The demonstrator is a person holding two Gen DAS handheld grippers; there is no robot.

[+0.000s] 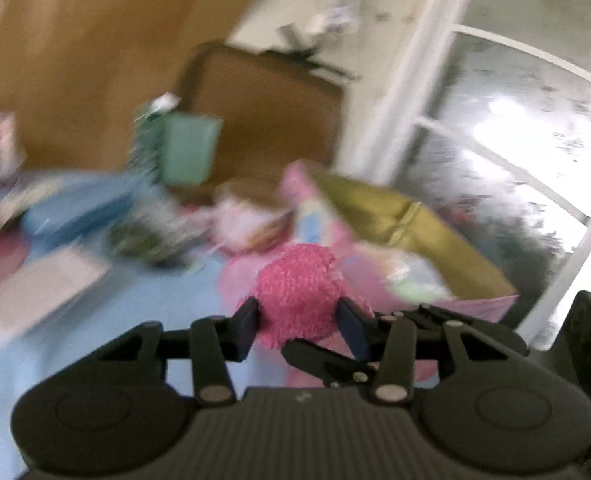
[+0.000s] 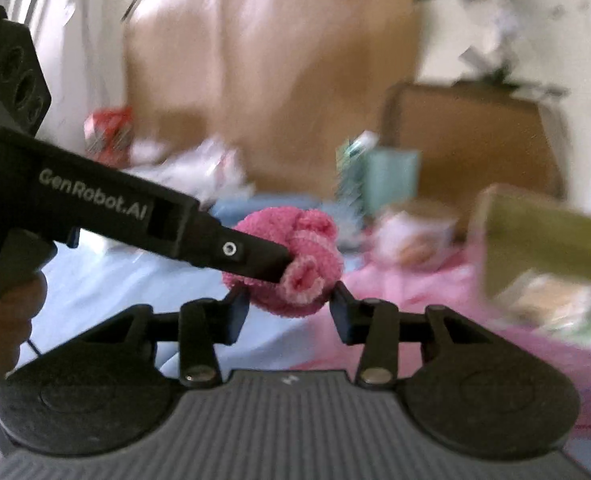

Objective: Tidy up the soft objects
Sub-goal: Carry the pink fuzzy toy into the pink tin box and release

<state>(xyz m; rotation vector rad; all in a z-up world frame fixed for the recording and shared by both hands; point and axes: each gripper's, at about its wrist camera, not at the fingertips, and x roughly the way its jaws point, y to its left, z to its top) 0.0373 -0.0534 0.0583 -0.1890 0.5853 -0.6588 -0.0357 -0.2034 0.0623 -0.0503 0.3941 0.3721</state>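
Soft thing: a fuzzy deep-pink ball of rolled fabric with paler pink folds [image 2: 285, 258], in the centre of the right wrist view and in the lower centre of the left wrist view [image 1: 299, 294]; it is held up above the bed.
Left gripper [image 1: 300, 326]: its jaws pinch the pink ball from 2 sides. In the right wrist view this black tool [image 2: 283, 266] enters from the left of the frame, and its tip is pressed into the ball.
Right gripper [image 2: 291, 314]: its jaws stand spread, one on each side of the lower part of the ball; the blur does not let me tell whether the pads touch it.
Hand: a person's hand [image 2: 3, 320] holds the handle of the left tool, at the left edge of the right wrist view.
Bed: a pale blue sheet [image 1: 75, 344] at the lower left, a pink cloth [image 2: 415, 304] at the right.
Background, blurred: an olive-gold cushion [image 1: 395, 220] at the right of the left wrist view; a small teal box [image 1: 187, 148] left of centre; a brown cardboard box [image 1: 263, 116] behind it; a light brown wooden panel [image 1: 95, 40] at the upper left.
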